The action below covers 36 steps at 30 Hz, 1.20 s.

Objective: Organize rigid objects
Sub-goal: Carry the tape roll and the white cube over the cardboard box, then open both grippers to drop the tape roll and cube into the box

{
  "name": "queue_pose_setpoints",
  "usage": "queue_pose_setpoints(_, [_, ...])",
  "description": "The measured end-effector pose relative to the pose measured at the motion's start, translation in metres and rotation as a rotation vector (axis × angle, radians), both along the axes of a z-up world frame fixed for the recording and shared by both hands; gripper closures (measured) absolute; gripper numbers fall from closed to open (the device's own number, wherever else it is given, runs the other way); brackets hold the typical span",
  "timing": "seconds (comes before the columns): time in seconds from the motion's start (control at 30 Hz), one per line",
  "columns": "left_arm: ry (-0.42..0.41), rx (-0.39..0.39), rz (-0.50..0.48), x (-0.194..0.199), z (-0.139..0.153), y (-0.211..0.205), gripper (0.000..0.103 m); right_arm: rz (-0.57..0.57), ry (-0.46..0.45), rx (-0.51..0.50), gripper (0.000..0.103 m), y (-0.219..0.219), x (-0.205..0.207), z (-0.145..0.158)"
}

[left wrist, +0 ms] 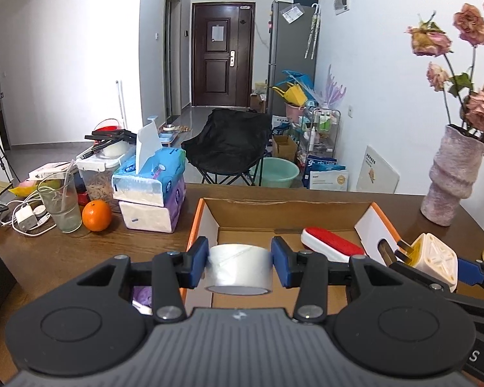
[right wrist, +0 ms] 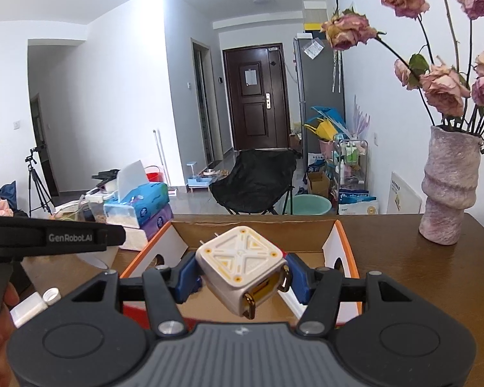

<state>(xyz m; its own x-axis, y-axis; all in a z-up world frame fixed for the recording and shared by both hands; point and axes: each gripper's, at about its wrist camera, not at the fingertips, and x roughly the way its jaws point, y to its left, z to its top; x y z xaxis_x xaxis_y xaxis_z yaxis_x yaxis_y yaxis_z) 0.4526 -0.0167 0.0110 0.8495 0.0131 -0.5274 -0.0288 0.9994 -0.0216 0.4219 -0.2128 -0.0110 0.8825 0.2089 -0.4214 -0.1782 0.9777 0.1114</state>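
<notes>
Behind your brown bench you see a hallway with a dark door. On the bench sits an open box, and a red and white brush already lies inside it. Your left gripper is squeezed onto a roll of tape, held just over the box's near edge. Your right gripper is squeezed onto a white plug cube, also held above the box. So one thing looks put away, and two more are ready to drop in. A small white bottle lies on the bench left of the box; it may be next.
</notes>
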Motion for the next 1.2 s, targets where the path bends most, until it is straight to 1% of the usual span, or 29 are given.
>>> queue_pose_setpoints(0.13, [0.009, -0.030, -0.002, 0.018, -0.003, 0.001, 0.059, -0.004, 0.012, 0.000, 0.046, 0.002, 0.019, -0.002])
queue_pose_setpoints(0.23, [0.033, -0.028, 0.014, 0.034, -0.006, 0.001, 0.059, -0.010, 0.023, -0.007, 0.046, 0.004, 0.032, -0.004])
queue_pose_setpoints(0.33, [0.038, -0.034, 0.025, 0.049, -0.009, 0.002, 0.059, -0.014, 0.035, -0.015, 0.046, 0.006, 0.046, -0.007])
queue_pose_setpoints(0.63, [0.089, -0.018, 0.068, 0.091, -0.016, 0.001, 0.059, -0.040, 0.078, -0.028, 0.046, 0.008, 0.087, -0.017])
queue_pose_setpoints(0.77, [0.109, -0.033, 0.046, 0.101, -0.023, -0.002, 0.059, -0.049, 0.088, -0.031, 0.046, 0.009, 0.097, -0.023])
queue_pose_setpoints(0.87, [0.127, -0.037, 0.050, 0.108, -0.032, -0.004, 0.059, -0.054, 0.102, -0.031, 0.046, 0.011, 0.104, -0.031])
queue_pose_setpoints(1.2, [0.176, -0.020, 0.063, 0.123, -0.060, -0.004, 0.059, -0.057, 0.144, -0.040, 0.046, 0.012, 0.121, -0.057])
